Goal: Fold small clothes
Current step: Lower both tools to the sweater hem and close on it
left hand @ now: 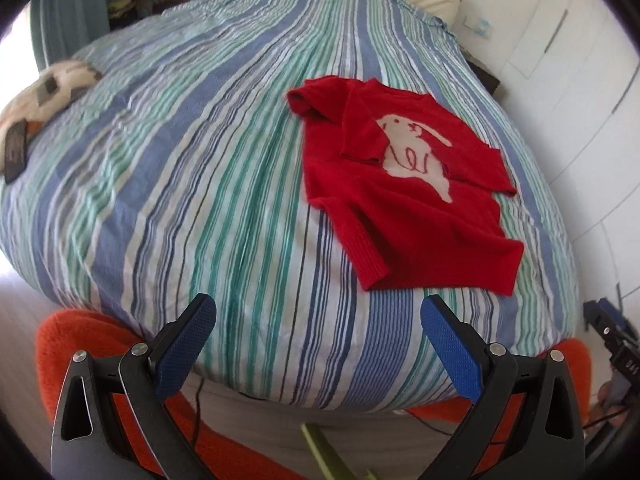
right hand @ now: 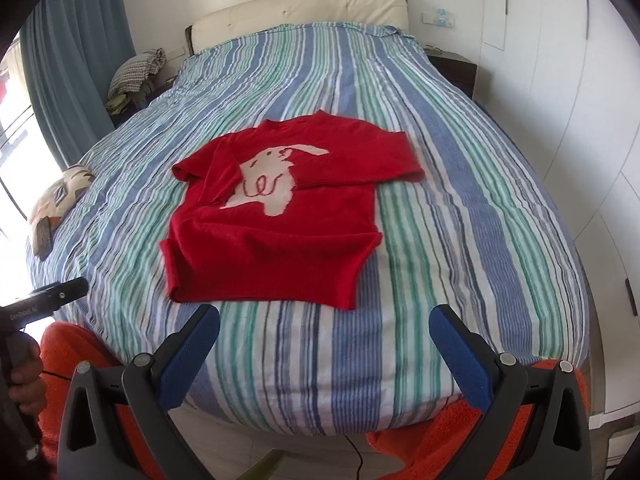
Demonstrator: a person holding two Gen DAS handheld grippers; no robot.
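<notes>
A small red sweater [left hand: 404,200] [right hand: 276,216] with a pale dog figure lies flat on the striped bedspread [left hand: 200,160] [right hand: 440,220], near the foot of the bed. Both sleeves are folded across its chest. My left gripper [left hand: 318,308] hovers open over the bed's near edge, left of the sweater's hem and clear of it. My right gripper [right hand: 324,318] is open too, just short of the hem, with nothing between its blue pads [right hand: 460,354]. The right gripper's body [left hand: 612,332] shows at the left wrist view's right edge; the left gripper's body [right hand: 44,296] shows at the right wrist view's left edge.
A patterned cushion [right hand: 60,196] [left hand: 48,92] with a dark phone beside it lies at the bed's left side. Folded laundry [right hand: 138,66] is piled on a stand by the curtain. White wardrobes [right hand: 560,120] line the right wall. An orange rug [left hand: 80,344] covers the floor below.
</notes>
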